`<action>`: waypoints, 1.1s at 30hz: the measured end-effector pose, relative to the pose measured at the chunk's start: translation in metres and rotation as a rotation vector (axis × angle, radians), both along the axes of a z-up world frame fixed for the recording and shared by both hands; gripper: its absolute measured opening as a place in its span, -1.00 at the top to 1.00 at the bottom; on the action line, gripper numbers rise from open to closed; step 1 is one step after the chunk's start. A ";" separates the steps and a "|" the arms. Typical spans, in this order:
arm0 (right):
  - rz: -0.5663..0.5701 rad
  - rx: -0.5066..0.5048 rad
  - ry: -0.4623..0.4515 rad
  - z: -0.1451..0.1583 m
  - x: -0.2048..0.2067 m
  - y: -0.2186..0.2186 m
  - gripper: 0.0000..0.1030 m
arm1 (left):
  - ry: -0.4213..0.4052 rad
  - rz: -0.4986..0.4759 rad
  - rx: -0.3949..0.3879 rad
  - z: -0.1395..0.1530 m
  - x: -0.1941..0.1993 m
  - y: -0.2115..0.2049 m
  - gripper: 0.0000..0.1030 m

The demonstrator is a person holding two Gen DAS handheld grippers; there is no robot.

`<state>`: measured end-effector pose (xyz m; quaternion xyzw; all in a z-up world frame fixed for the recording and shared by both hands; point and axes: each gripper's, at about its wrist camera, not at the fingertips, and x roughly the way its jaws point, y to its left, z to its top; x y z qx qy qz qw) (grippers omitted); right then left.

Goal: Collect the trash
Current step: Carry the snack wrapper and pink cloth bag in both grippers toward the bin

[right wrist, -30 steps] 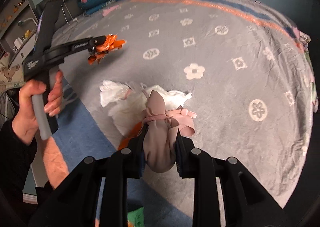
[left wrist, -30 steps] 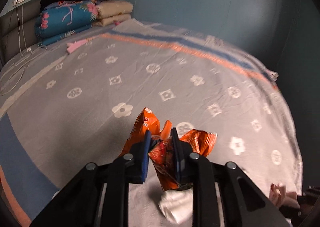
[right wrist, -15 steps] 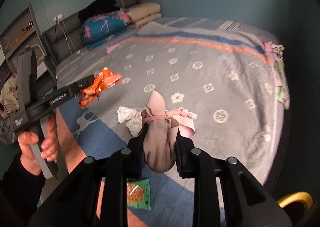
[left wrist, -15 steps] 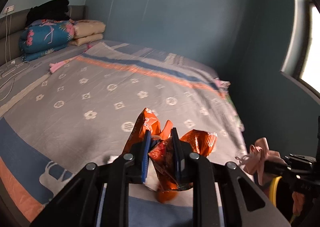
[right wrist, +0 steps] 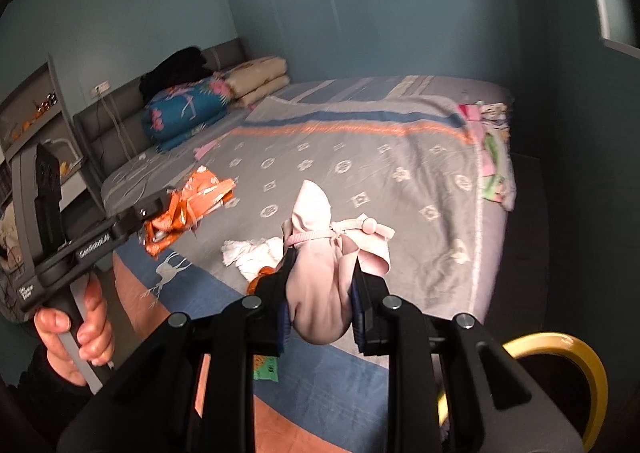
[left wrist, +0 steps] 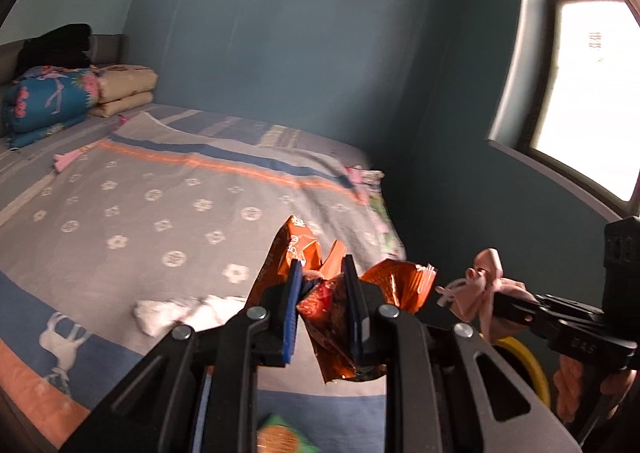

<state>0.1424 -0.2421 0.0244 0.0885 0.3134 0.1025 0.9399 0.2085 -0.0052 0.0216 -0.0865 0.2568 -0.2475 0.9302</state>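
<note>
My left gripper (left wrist: 320,273) is shut on a crumpled orange snack wrapper (left wrist: 336,317), held in the air above the bed's near edge; the same orange wrapper (right wrist: 188,209) shows at the left of the right wrist view. My right gripper (right wrist: 320,273) is shut on a pink sock with a bow (right wrist: 320,253); that pink sock (left wrist: 486,285) hangs at the right of the left wrist view. White crumpled tissue (left wrist: 176,311) lies on the bedspread (left wrist: 140,213) below, and the tissue (right wrist: 252,253) has a small orange scrap (right wrist: 260,285) beside it.
A yellow-rimmed bin (right wrist: 568,365) stands at the lower right, beside the bed. A green packet (right wrist: 266,369) lies on the blue border. Folded quilts and pillows (left wrist: 76,97) are stacked at the headboard. Cloth (right wrist: 490,157) hangs at the bed's far corner. A hand (right wrist: 76,333) grips the left handle.
Both grippers have lifted and drawn back from the bed, each keeping its hold. The view now takes in the wall, the window and the yellow bin rim; the tissue lies farther below.
</note>
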 end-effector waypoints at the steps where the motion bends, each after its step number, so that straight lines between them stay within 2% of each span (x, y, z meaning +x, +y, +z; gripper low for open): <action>1: -0.009 0.002 -0.001 0.001 -0.004 -0.003 0.55 | -0.003 -0.016 -0.005 0.001 -0.005 -0.007 0.64; 8: -0.127 0.025 -0.014 0.005 -0.044 -0.052 0.55 | -0.021 -0.124 -0.029 0.006 -0.035 -0.052 0.63; 16: -0.256 0.046 -0.004 0.002 -0.087 -0.100 0.54 | 0.020 -0.255 -0.052 -0.003 -0.059 -0.102 0.63; 23: -0.338 0.079 0.023 -0.008 -0.114 -0.141 0.54 | 0.055 -0.352 -0.022 -0.017 -0.072 -0.147 0.62; 33: -0.420 0.129 0.067 -0.032 -0.128 -0.188 0.53 | 0.110 -0.422 0.048 -0.045 -0.081 -0.196 0.61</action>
